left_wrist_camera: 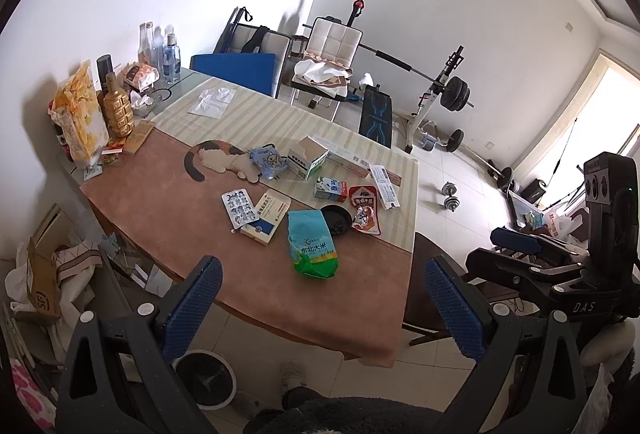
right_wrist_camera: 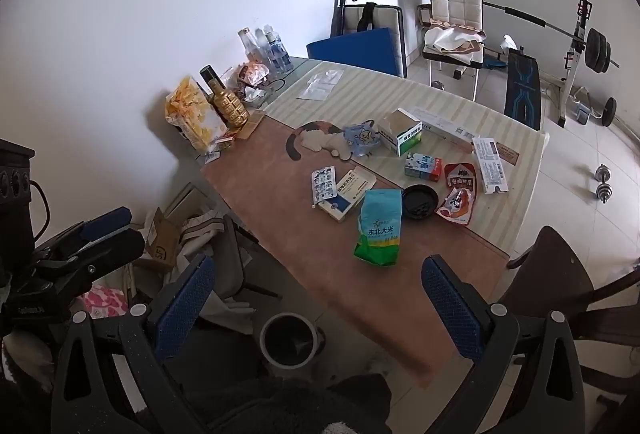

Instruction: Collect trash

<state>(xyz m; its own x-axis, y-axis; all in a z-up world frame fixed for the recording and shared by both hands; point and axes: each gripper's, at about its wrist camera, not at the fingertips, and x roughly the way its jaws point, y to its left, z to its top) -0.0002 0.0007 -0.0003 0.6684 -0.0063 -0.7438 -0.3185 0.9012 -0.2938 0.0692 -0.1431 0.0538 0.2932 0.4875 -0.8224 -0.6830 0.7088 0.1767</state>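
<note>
Trash lies scattered on the table: a blue-green rice bag, a black lid, a red snack wrapper, a small milk carton, a pill blister, medicine boxes and a crumpled blue bag. A white-rimmed trash bin stands on the floor below the table's near edge. My left gripper and right gripper are both open and empty, held above and short of the table.
Bottles, a gold bottle and snack bags stand at the table's far left. A dark chair is at the right. Cardboard and bags clutter the floor on the left. Weight bench and dumbbells lie beyond.
</note>
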